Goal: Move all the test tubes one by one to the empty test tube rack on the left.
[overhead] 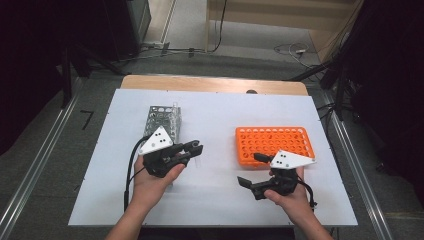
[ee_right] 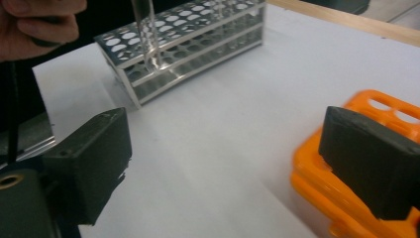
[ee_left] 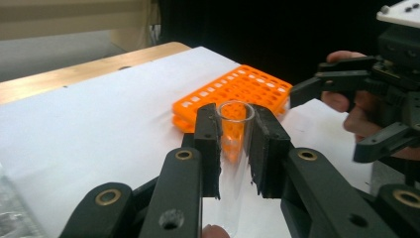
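My left gripper (overhead: 196,148) is shut on a clear glass test tube (ee_left: 233,163); the tube stands between the black pads with its open rim just above them. The same tube (ee_right: 147,39) hangs in front of the metal rack (ee_right: 188,44) in the right gripper view. That silver rack (overhead: 162,120) stands behind the left hand. My right gripper (overhead: 250,170) is open with nothing between its jaws, close in front of the orange tube rack (overhead: 272,142). In the right gripper view its jaws (ee_right: 228,163) stand wide apart, with the orange rack (ee_right: 317,183) beside one of them.
A white sheet (overhead: 215,110) covers the table, with a wooden strip (overhead: 215,82) along the far edge. Bare white surface lies between the two racks. Dark equipment and cables sit on the floor beyond the table.
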{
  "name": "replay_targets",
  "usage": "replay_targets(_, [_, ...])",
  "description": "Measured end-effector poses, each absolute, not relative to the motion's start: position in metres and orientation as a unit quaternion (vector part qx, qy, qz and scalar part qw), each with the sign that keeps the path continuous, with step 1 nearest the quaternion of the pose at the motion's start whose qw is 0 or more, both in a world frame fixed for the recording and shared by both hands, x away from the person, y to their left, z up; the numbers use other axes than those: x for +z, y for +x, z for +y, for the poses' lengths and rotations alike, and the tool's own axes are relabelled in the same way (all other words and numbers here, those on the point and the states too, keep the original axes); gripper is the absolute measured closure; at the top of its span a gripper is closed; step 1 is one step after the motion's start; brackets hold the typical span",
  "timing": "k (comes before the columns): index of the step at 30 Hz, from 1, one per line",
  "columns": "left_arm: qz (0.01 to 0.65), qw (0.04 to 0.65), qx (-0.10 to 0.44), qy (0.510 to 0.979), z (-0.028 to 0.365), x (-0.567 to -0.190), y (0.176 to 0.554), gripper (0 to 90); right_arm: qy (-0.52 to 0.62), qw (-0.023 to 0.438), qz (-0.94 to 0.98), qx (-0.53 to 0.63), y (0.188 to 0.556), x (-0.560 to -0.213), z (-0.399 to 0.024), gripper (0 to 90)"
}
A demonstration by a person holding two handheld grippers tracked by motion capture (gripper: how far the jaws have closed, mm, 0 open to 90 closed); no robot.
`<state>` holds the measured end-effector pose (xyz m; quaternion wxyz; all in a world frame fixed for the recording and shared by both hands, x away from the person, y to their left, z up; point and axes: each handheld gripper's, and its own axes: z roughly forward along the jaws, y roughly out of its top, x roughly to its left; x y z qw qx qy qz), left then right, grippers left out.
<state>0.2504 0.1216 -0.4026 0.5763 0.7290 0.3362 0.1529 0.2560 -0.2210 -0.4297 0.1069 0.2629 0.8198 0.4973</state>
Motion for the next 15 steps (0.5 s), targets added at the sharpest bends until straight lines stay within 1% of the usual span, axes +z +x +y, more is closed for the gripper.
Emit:
replay_targets(3, [0.345, 0.577, 0.163, 0.722, 0.132, -0.399, 0.256, 76.0, 0.273, 0.112, 0.816, 0.497, 0.257, -0.431, -0.234, 0.1])
replay_targets(15, [0.387, 0.571, 0.209, 0.693, 0.172, -0.385, 0.281, 75.9, 0.316, 0.137, 0.803, 0.487, 0.257, -0.439, -0.281, 0.0])
